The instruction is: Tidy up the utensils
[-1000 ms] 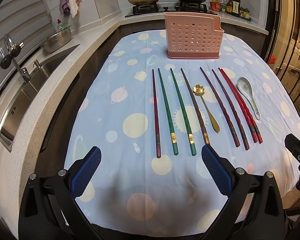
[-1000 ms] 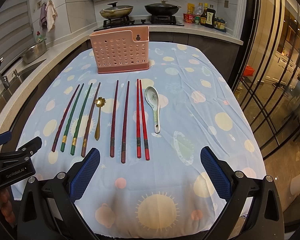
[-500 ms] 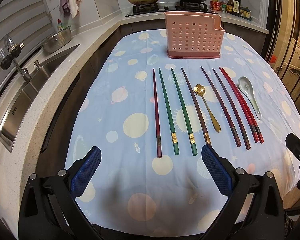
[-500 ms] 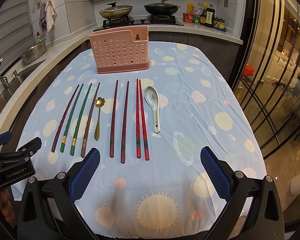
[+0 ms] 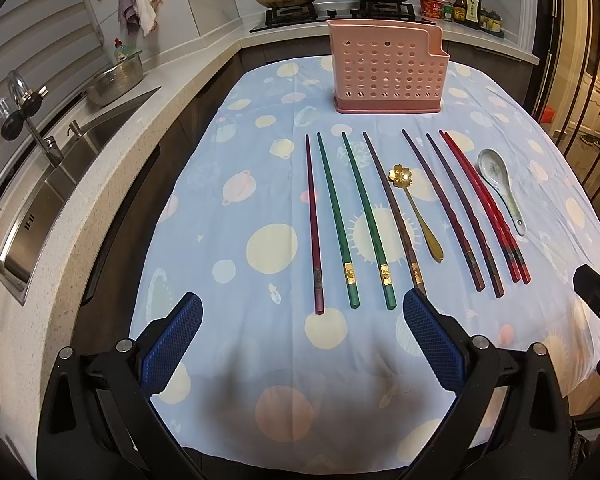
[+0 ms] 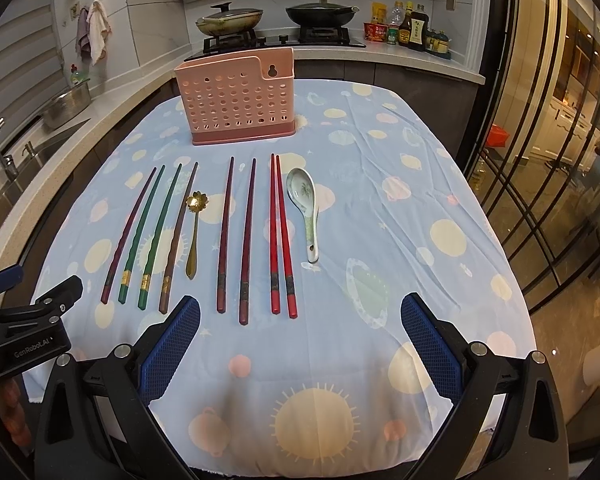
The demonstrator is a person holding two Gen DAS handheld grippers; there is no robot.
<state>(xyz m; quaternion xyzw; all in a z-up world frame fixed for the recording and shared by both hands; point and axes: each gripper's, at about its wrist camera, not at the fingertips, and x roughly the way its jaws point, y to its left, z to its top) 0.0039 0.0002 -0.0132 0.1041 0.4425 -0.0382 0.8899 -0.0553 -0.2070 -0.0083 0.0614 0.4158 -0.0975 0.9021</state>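
A pink perforated utensil holder [image 5: 387, 72] [image 6: 238, 104] stands upright at the far end of the table. In front of it lies a row of utensils: several chopsticks, among them a green pair [image 5: 356, 220] [image 6: 152, 236] and a bright red pair [image 5: 484, 208] [image 6: 280, 232], a gold flower-head spoon [image 5: 414, 210] [image 6: 194, 232], and a white ceramic spoon [image 5: 500, 186] [image 6: 306, 210]. My left gripper [image 5: 302, 346] is open and empty, just short of the near ends of the green chopsticks. My right gripper [image 6: 300, 346] is open and empty, just short of the red pair.
The table carries a blue cloth with planets and suns [image 5: 260, 200] [image 6: 400, 220]. A counter with a sink [image 5: 44, 184] and steel bowl [image 5: 114, 82] runs along the left. A stove with two pans [image 6: 276, 20] and sauce bottles [image 6: 412, 28] are behind. Glass doors [image 6: 560, 140] stand at the right.
Both grippers have drifted very slightly; the utensils sit a touch lower in the left view. Nothing was taken hold of or moved.
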